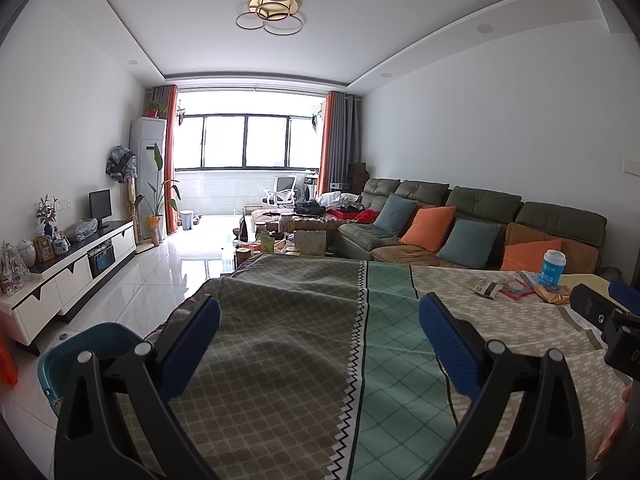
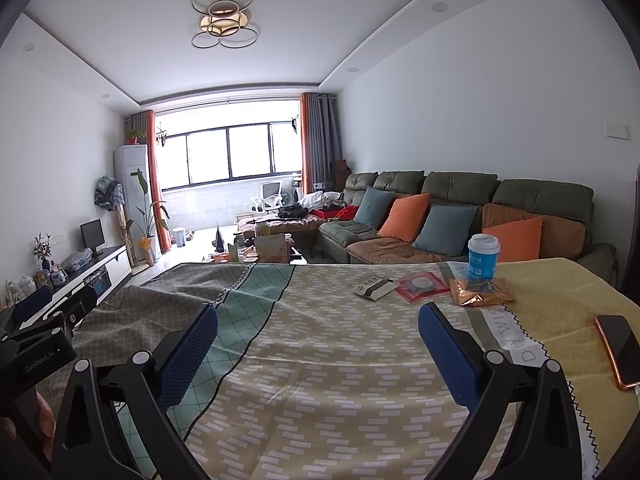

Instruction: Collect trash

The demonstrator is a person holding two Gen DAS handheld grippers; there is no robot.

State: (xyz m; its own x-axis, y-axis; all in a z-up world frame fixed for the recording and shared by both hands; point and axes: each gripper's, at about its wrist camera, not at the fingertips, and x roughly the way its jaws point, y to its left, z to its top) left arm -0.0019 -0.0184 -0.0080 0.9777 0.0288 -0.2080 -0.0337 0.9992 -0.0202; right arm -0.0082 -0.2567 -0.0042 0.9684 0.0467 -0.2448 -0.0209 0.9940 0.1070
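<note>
Left tool jaws wide apart, nothing held, over patterned cloth on counter; right tool likewise spread, nothing held; trash at far right of counter: white-black packet, red wrapper, gold wrapper, blue cup just behind; phone near right edge; teal bin on floor left.

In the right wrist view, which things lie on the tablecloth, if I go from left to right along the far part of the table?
Black and white packet → red packet → blue cup, standing behind the gold wrapper → phone, nearer and at the right edge.
</note>
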